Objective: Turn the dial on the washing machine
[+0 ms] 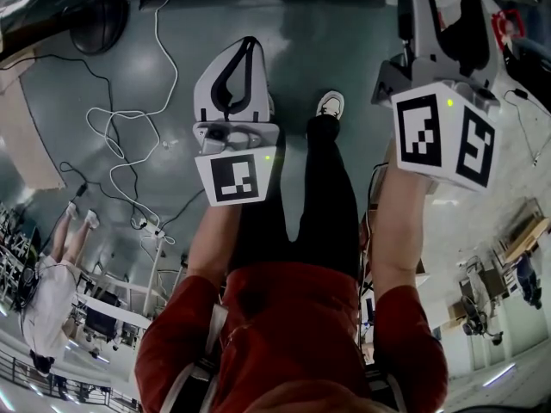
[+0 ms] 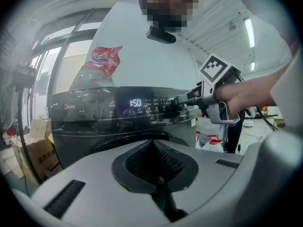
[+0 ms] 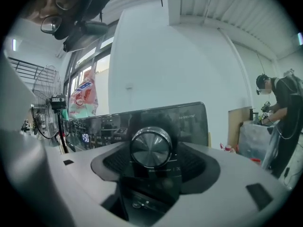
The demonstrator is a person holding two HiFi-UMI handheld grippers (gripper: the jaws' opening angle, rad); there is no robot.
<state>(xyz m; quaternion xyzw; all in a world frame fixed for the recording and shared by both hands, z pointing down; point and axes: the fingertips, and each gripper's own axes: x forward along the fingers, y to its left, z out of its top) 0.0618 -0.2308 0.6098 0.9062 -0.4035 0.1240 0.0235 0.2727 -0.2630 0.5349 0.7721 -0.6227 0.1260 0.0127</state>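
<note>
A dark front-loading washing machine faces me, its display lit. Its round metal dial sits on the black control panel. My right gripper is open with the dial between its jaws, and a gap shows on both sides of the dial. From the left gripper view, the right gripper reaches to the panel and covers the dial. My left gripper is held back from the machine, shut and empty. In the head view both grippers point away from me, left and right.
A red-and-white bag lies on top of the machine. Cardboard boxes stand to its left and plastic bags to its right. A fan on a stand is at the left. Another person works at the right. Cables lie on the floor.
</note>
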